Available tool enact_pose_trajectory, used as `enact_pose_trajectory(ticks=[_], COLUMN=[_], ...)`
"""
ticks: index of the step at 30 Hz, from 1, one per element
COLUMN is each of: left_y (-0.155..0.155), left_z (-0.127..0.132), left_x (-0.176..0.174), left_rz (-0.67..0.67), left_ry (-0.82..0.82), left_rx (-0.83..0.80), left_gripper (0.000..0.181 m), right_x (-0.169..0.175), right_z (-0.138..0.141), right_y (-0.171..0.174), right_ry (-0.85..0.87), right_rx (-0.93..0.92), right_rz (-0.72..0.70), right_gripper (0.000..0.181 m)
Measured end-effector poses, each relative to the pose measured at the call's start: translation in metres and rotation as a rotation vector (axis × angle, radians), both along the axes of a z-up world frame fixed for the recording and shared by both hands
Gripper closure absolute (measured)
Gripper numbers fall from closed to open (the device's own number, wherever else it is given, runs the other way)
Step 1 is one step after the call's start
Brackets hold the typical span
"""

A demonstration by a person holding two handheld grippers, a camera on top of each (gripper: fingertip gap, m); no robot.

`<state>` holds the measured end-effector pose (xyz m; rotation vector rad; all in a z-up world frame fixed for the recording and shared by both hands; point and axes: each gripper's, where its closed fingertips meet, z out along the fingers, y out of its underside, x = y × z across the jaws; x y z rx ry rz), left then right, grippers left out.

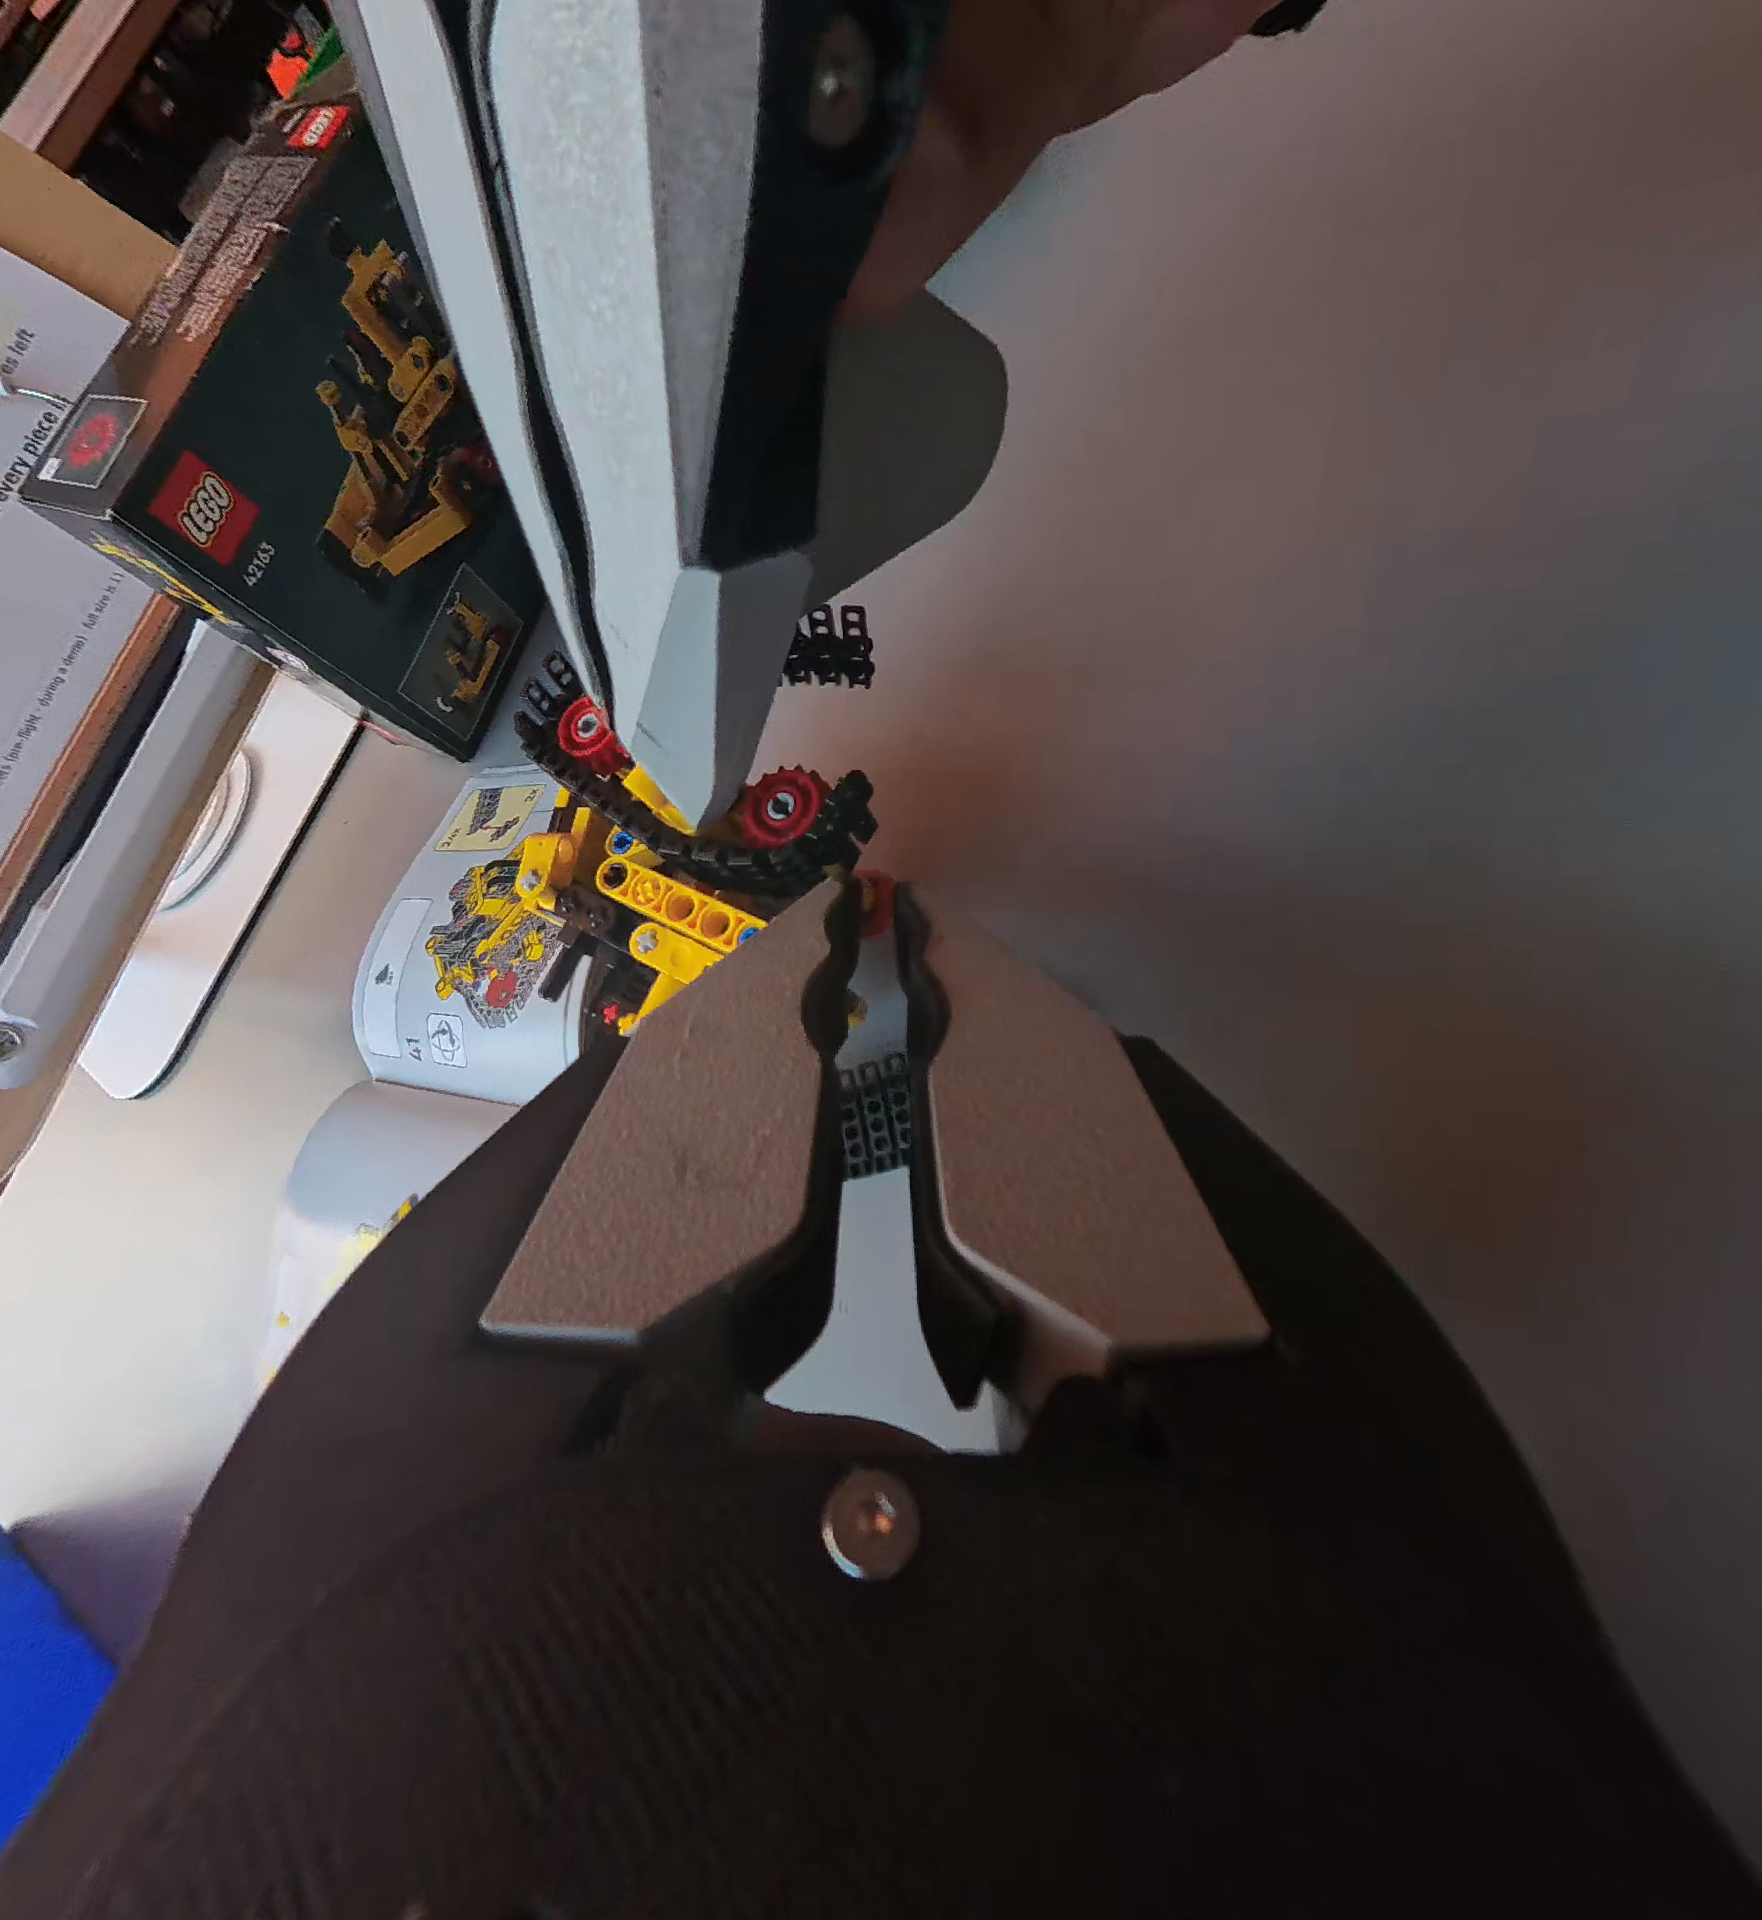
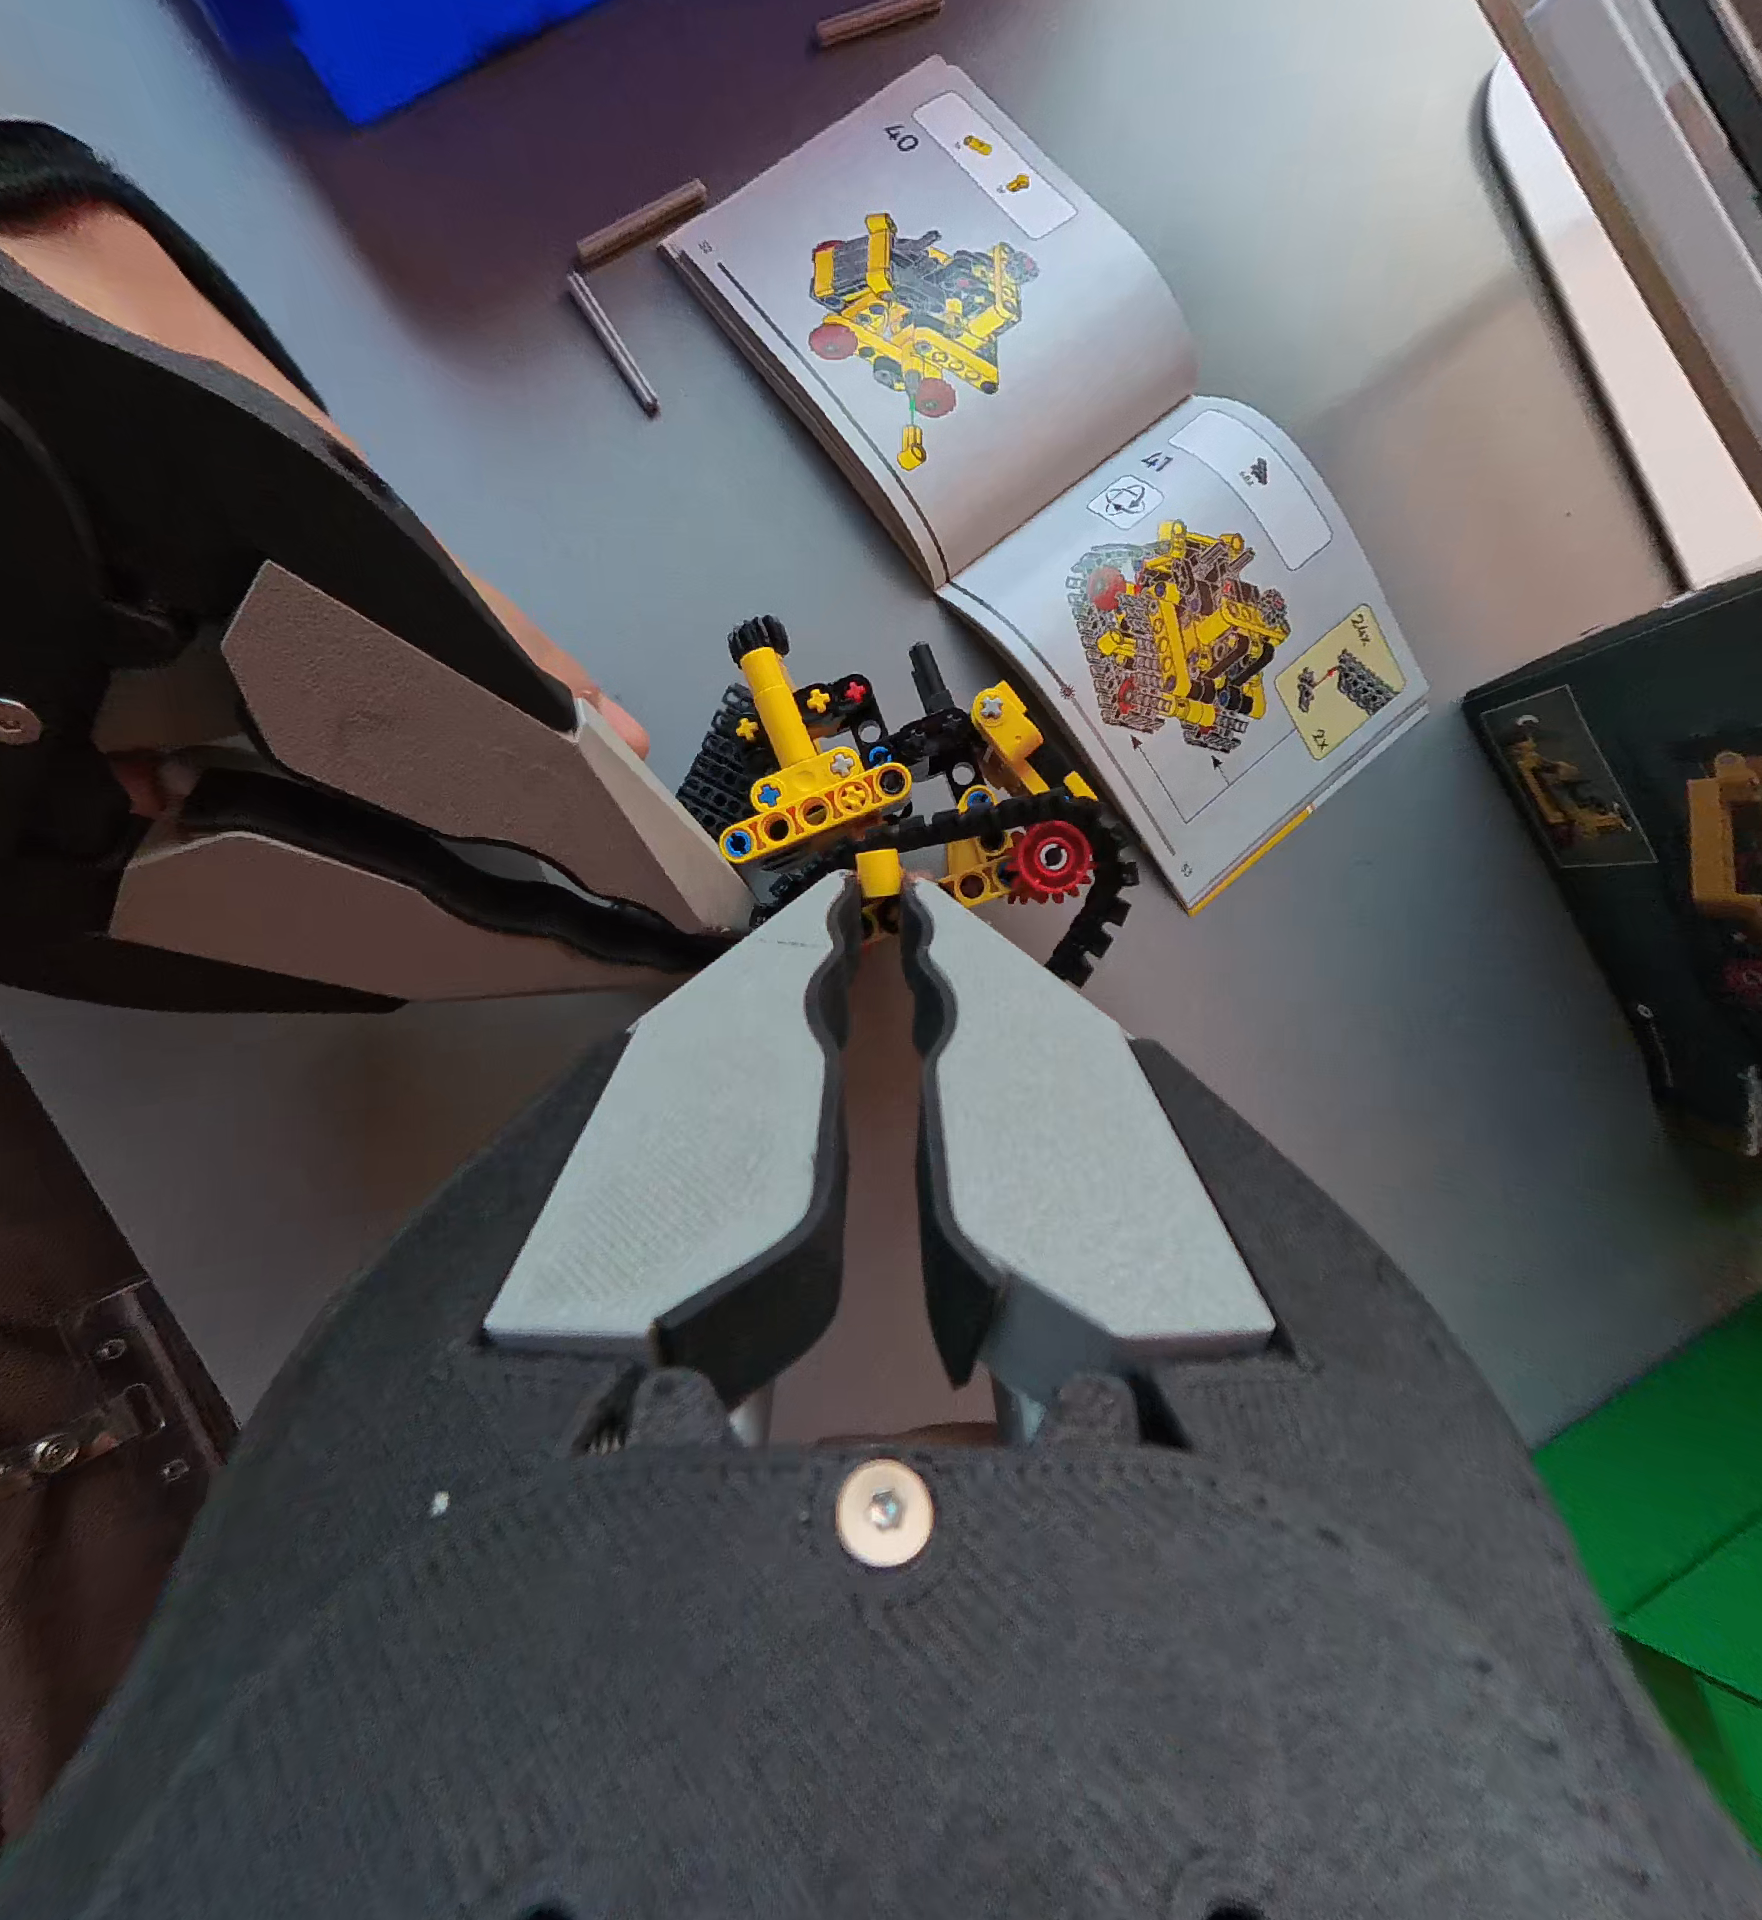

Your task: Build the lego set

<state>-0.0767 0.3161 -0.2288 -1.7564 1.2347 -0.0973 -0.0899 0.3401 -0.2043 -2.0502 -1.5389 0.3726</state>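
Going left to right in the right wrist view, the left hand-held gripper (image 2: pixel 721 925) reaches in from the left edge, its fingers drawn nearly together at the near side of the bulldozer model (image 2: pixel 856 790). In the left wrist view its tips (image 1: pixel 872 899) sit narrow around a small red part (image 1: pixel 875 891) at the model's edge; it seems to pinch that part, though the contact is too small to be sure.

At the centre, the model stands on the grey table (image 2: pixel 1324 1039). The yellow frame, the beams with pin holes and an upright yellow axle column are assembled. One black track chain (image 2: pixel 1074 894) is draped over a red sprocket (image 2: pixel 1051 860) but hangs loose at its end rather than closed into a loop. The right hand-held gripper (image 2: pixel 877 894) is closed narrow on a short yellow piece (image 2: pixel 877 871) on the model's near side.

Further right lies the open instruction booklet (image 2: pixel 1116 499), its right page showing both tracks going on. I judge the build late: the body is largely done, with the tracks left to close and fit. A separate black track segment (image 1: pixel 827 646) waits on the table in the left wrist view. At the far right stands the set's black box (image 2: pixel 1708 831).
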Motion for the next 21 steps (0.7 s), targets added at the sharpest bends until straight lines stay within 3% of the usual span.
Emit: enact_pose_trajectory(ticks=[21], left_y=[0.023], left_z=[0.006], left_x=[-0.004], left_rz=[-0.075], left_ry=[0.072], left_rx=[-0.046], left_gripper=[0.178], right_x=[-0.005], right_z=[0.0], right_y=[0.028], right_ry=[-0.058], right_rx=[-0.086], right_rz=[0.07], right_gripper=[0.177])
